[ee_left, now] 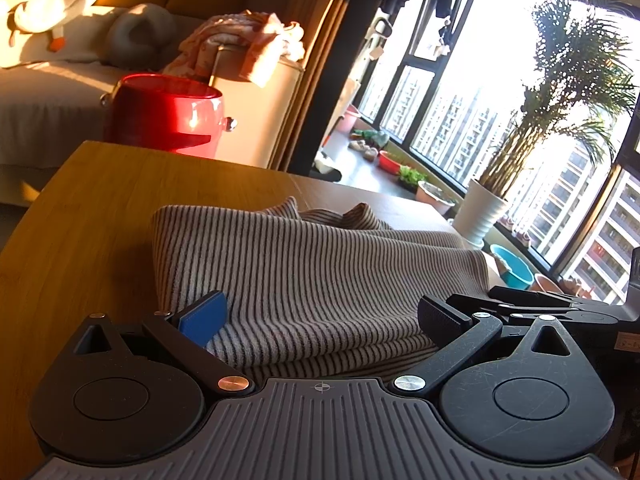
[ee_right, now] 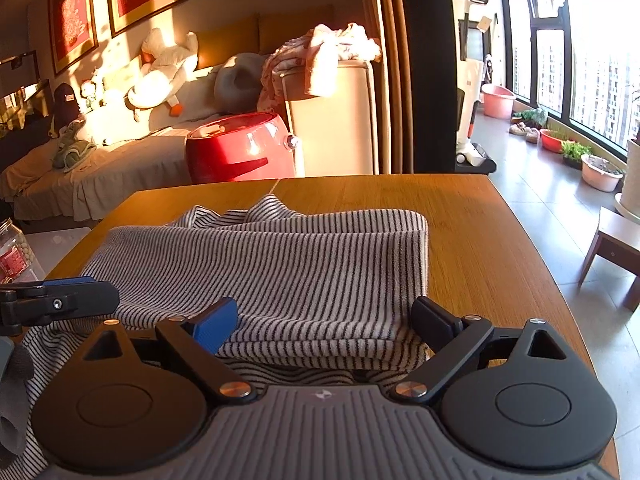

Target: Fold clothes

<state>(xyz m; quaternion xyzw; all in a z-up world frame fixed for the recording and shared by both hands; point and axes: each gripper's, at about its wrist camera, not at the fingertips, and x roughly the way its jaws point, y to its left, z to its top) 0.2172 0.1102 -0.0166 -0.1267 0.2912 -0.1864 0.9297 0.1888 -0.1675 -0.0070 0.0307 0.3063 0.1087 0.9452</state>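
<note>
A grey-and-black striped garment [ee_left: 304, 264] lies folded over itself on the wooden table [ee_left: 100, 208]. Its near edge shows stacked layers and its far edge is rumpled. My left gripper [ee_left: 322, 316] stands open over the near edge, with a blue pad on the left, a black pad on the right and the cloth spanning the gap. My right gripper [ee_right: 325, 320] is likewise open over the garment [ee_right: 280, 264], its pads apart from the fabric. Each view shows the other gripper's fingers [ee_left: 528, 300] [ee_right: 76, 300] at its side, close to the cloth.
Beyond the table [ee_right: 480, 240] stand a red round tub [ee_right: 240, 152], a sofa with plush toys [ee_right: 160, 68] and a white cabinet topped with pink clothes [ee_right: 332, 52]. A low side table [ee_right: 616, 244], basins and plant pots line the window side. A jar [ee_right: 12, 252] stands at left.
</note>
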